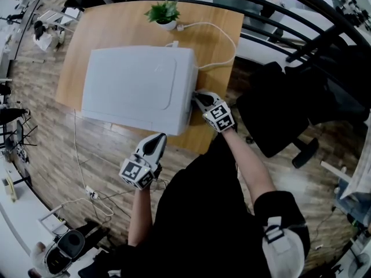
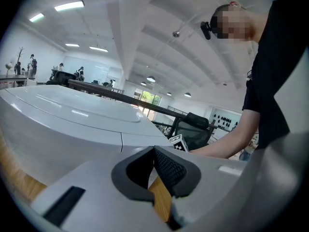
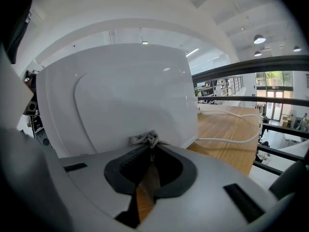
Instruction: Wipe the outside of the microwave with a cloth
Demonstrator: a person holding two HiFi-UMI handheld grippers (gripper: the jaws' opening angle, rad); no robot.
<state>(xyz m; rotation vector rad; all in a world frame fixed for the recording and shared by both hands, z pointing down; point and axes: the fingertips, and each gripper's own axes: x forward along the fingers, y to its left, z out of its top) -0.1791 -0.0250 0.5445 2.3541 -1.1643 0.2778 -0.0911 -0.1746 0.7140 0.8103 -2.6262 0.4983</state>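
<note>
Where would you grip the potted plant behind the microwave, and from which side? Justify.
Probably the white pot, level, from its left: leaves cover the top, the cable lies at its right, the microwave blocks the near side.

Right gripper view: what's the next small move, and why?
Probably sweep the right gripper along the side panel of the microwave, pressing in lightly. Its jaws are shut on the cloth, whose tuft sits right at that white panel. The left gripper is shut and empty.

One microwave; one cloth; one plant; one table; two grippers: left gripper, right gripper.
</note>
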